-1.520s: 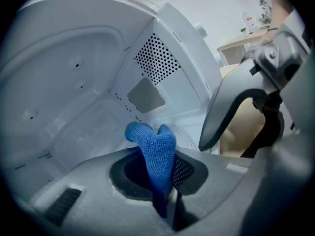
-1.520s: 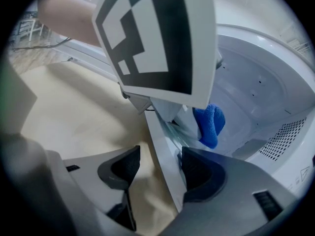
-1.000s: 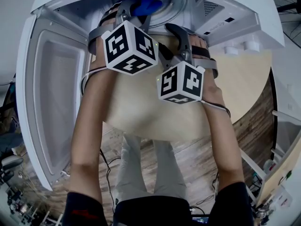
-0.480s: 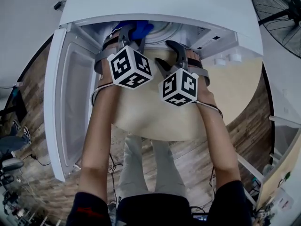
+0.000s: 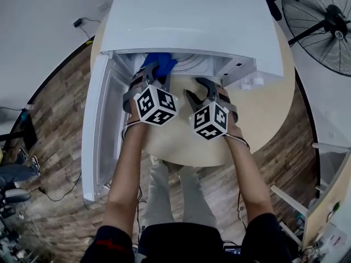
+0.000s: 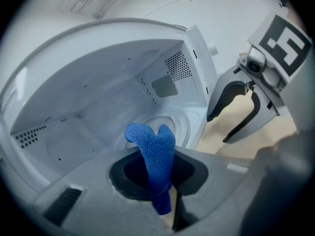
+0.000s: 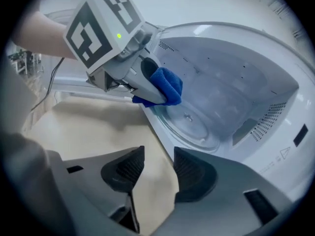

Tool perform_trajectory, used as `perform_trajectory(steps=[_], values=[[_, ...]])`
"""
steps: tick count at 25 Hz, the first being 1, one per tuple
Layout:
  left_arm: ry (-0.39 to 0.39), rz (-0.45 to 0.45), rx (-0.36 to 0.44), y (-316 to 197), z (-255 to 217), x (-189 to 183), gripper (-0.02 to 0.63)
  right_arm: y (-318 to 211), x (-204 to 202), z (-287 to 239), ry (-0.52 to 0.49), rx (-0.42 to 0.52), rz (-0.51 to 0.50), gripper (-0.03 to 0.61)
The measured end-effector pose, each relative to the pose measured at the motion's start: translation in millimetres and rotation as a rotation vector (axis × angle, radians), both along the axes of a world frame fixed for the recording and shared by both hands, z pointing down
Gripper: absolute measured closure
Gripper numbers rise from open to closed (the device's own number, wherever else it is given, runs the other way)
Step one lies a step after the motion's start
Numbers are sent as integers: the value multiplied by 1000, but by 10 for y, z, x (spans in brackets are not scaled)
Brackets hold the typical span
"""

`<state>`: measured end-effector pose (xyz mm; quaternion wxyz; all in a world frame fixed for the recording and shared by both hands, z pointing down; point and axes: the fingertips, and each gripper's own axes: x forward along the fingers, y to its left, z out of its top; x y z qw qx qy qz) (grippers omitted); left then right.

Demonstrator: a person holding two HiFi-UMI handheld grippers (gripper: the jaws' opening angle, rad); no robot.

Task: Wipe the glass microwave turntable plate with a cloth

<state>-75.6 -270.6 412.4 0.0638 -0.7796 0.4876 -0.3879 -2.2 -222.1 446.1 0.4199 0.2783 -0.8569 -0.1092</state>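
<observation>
**White microwave oven [image 5: 192, 26], door open, on a round pale-wood table [image 5: 274, 108]; seen from above.**

The door [image 5: 101, 136] is swung out to the head view's left, past the table's edge and above a wood-plank floor [image 5: 60, 147]. Two white knobs [image 5: 250, 83] project from the front panel to the right of the opening. Inside the cavity, one side wall carries a perforated vent patch [image 6: 177, 67] with a grey rectangular cover plate [image 6: 164, 86] just below it. A second vent patch [image 6: 27, 137] sits low on the opposite wall. A dark pedestal fan [image 5: 323, 21] stands beyond the table at upper right. A thin cable [image 5: 55, 198] trails over the floor at lower left.
</observation>
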Motion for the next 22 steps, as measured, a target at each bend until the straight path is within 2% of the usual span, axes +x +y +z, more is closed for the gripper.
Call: perform_trajectory(steps=[1,6,12,17,22], values=[[14,-7,-3,48,-24,-8,557,47,10,-35,-14,-10,14,413],[84,-21,-44,313,-129,14,557,226,128,-261,-128,-76,124,522],[137,6,-112,863,-277,117,557,560,255,-600,-298,-178,275,558],[166,49,-129,1131,-439,152,557,617,233,-922,-371,-155,322,566],[216,48,-121,1394,-814,138,557,741,287,-1353,-437,-117,354,568]])
